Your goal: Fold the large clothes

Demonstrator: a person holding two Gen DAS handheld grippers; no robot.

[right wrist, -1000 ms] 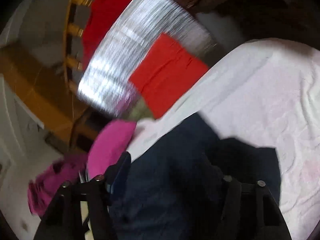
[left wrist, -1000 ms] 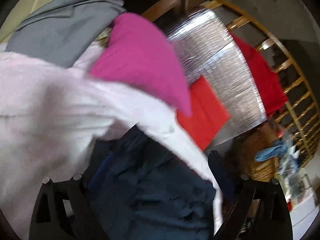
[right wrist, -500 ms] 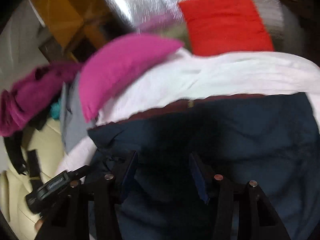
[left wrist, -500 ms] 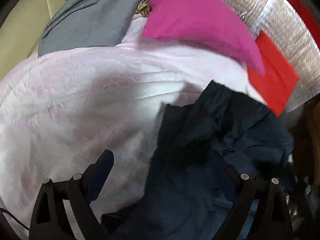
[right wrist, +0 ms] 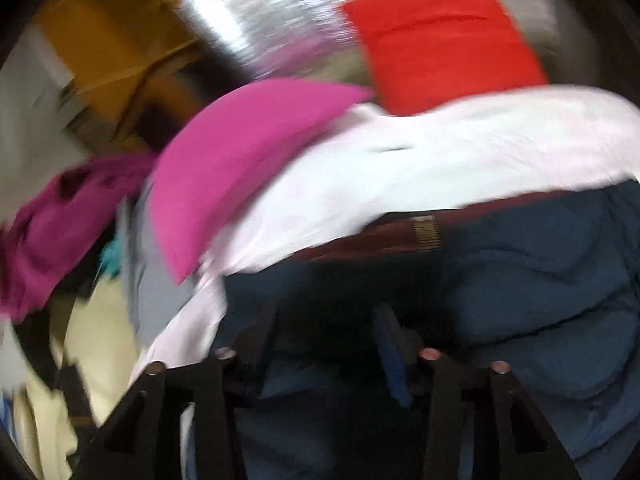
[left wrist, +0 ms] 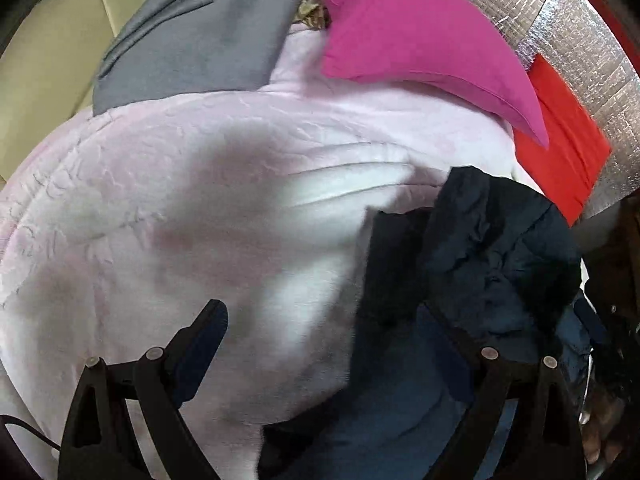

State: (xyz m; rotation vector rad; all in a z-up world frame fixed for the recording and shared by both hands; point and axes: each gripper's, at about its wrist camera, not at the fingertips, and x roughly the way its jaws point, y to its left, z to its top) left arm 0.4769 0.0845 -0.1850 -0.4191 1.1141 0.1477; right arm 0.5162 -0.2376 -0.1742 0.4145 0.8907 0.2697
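Since a second ago both cameras have swung off the foil sheet and wooden railing and down onto the bedding; the dark navy garment (left wrist: 492,264) now fills the lower right of the left wrist view. The right gripper (right wrist: 324,332) has just been closing, with navy cloth between its fingers; blur and shadow prevent telling whether the pads press it. The left gripper (left wrist: 324,320) stands wide apart, one finger over the pale pink blanket (left wrist: 192,216), the other over the garment, gripping nothing.

The garment lies crumpled on the blanket. In the right wrist view its maroon-trimmed edge (right wrist: 372,236) runs roughly across the frame, just below the blanket's white fold; its long axis cannot otherwise be determined.

Count: one navy garment, one pink blanket, one magenta pillow (left wrist: 420,36), one red pillow (left wrist: 560,140), one grey garment (left wrist: 200,36), one purple garment (right wrist: 60,220).

Relative to the blanket: both pillows at its far edge, grey garment beside the magenta pillow. Silver foil sheet (left wrist: 572,40) behind the red pillow. Cream upholstery (left wrist: 48,64) beyond the grey garment.
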